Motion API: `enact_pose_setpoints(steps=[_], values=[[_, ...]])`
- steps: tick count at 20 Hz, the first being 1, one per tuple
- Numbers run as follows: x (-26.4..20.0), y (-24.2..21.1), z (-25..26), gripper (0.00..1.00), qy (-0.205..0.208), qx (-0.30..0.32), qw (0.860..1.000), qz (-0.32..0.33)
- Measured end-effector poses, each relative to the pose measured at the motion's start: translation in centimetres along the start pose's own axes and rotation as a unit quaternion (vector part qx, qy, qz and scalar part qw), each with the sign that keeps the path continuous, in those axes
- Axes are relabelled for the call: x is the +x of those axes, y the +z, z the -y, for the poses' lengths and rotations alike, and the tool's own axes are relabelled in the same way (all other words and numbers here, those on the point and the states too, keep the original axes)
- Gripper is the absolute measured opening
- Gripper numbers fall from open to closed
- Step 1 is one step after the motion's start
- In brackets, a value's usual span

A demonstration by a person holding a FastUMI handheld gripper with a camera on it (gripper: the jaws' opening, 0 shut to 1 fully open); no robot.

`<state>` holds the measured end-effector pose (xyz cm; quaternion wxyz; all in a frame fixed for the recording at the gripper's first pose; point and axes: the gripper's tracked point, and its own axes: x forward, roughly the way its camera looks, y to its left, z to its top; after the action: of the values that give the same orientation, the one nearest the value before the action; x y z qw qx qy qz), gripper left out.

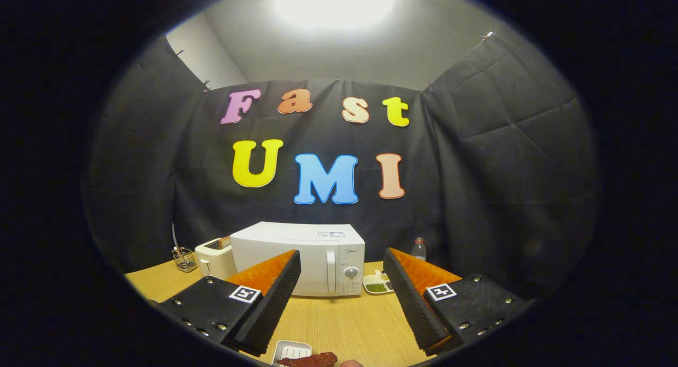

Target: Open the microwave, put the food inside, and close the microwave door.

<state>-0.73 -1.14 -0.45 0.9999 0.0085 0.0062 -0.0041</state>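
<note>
The white microwave [299, 258] stands at the far side of the wooden table [344, 324], its door closed and the handle and dial toward its right side. The food [310, 359], a dark reddish piece, lies close below the fingers on a small white tray [290, 350] (only partly in sight). The gripper [341, 263] hovers above the table with its fingers spread wide apart, holding nothing, the microwave well beyond them. Left of the microwave sit a white toaster [214, 257] and a small wire basket [185, 259]. To its right lie a small dish with something green [377, 286] and a bottle [418, 248].
</note>
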Motion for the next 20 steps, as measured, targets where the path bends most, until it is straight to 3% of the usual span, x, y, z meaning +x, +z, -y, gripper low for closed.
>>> enact_pose_setpoints(steps=[9,20], values=[[3.2,0.0,0.3,0.98,0.003,-0.005,1.000,-0.001],[12.2,-3.1,1.4,0.98,0.014,-0.012,0.999,-0.028]])
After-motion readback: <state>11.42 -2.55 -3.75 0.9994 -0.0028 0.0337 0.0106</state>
